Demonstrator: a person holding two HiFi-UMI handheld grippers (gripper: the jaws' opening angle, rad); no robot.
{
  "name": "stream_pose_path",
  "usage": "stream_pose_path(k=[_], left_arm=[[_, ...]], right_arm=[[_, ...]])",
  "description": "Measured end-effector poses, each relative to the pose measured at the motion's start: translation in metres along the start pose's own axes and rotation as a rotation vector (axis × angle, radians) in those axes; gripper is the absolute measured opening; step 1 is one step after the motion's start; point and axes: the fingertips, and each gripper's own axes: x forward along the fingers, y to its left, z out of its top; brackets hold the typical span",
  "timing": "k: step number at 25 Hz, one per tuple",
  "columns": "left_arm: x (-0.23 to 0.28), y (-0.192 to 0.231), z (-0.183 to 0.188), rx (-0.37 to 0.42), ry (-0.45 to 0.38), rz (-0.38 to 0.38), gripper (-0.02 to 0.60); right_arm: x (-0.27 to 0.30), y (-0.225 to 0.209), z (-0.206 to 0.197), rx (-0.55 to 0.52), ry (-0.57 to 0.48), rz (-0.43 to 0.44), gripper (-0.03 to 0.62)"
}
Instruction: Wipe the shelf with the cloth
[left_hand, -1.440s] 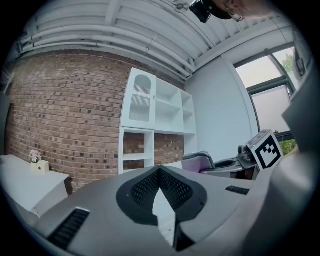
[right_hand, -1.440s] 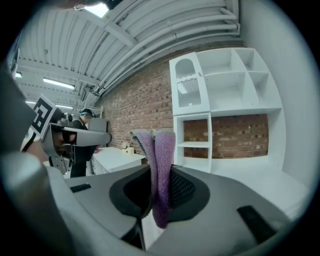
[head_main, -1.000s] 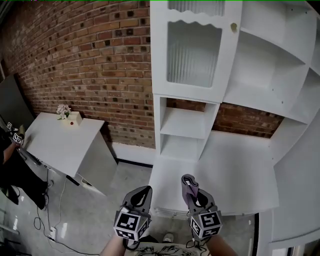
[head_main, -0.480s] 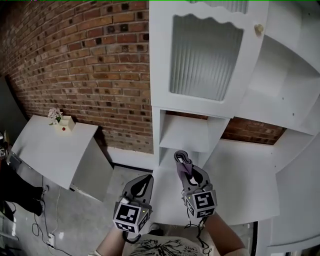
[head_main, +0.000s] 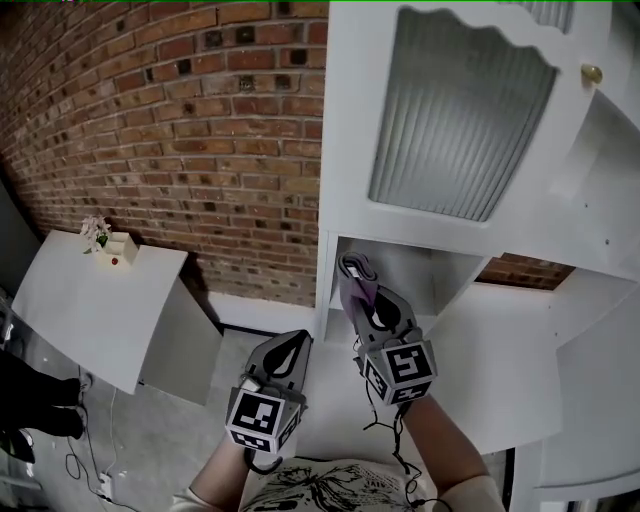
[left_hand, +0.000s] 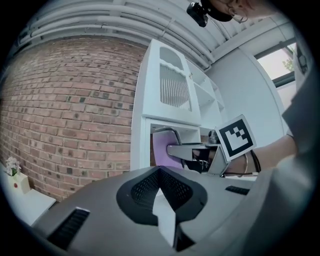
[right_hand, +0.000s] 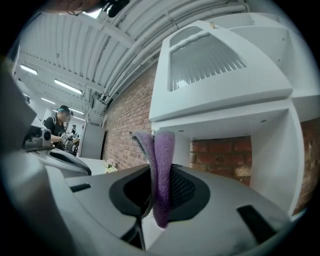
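A folded purple cloth (head_main: 354, 276) sticks up from my right gripper (head_main: 366, 296), which is shut on it. The cloth's tip is level with the mouth of an open white shelf compartment (head_main: 405, 262) under the glazed cabinet; I cannot tell if it touches. In the right gripper view the cloth (right_hand: 161, 167) stands between the jaws in front of that compartment (right_hand: 235, 131), with brick showing at its back. My left gripper (head_main: 292, 348) is lower and to the left, shut and holding nothing. In the left gripper view the cloth (left_hand: 161, 150) shows beside the shelf's frame.
Above the compartment hangs a ribbed-glass cabinet door (head_main: 458, 120) with a brass knob (head_main: 592, 73). A white counter (head_main: 505, 350) runs to the right. The brick wall (head_main: 180, 140) is to the left, with a white table (head_main: 90, 300) carrying a small flower pot (head_main: 98, 233). Cables (head_main: 88, 470) lie on the floor.
My right gripper has risen and gone forward with the cloth, from over the counter's front up to the compartment's mouth. The left gripper has come up a little. The shelf unit looms closer.
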Motion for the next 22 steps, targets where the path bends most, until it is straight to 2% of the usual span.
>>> stream_pose_path(k=[6, 13, 22], left_arm=[[0.015, 0.01, -0.008, -0.011, 0.026, 0.039, 0.014], [0.023, 0.019, -0.01, -0.011, 0.029, 0.093, 0.015], [0.037, 0.015, -0.023, -0.031, 0.055, 0.1, 0.014]], right_arm=[[0.038, -0.012, 0.006, 0.002, -0.019, 0.009, 0.075], [0.057, -0.022, 0.011, -0.049, -0.039, 0.014, 0.075], [0.088, -0.046, 0.004, -0.048, -0.051, -0.008, 0.075]])
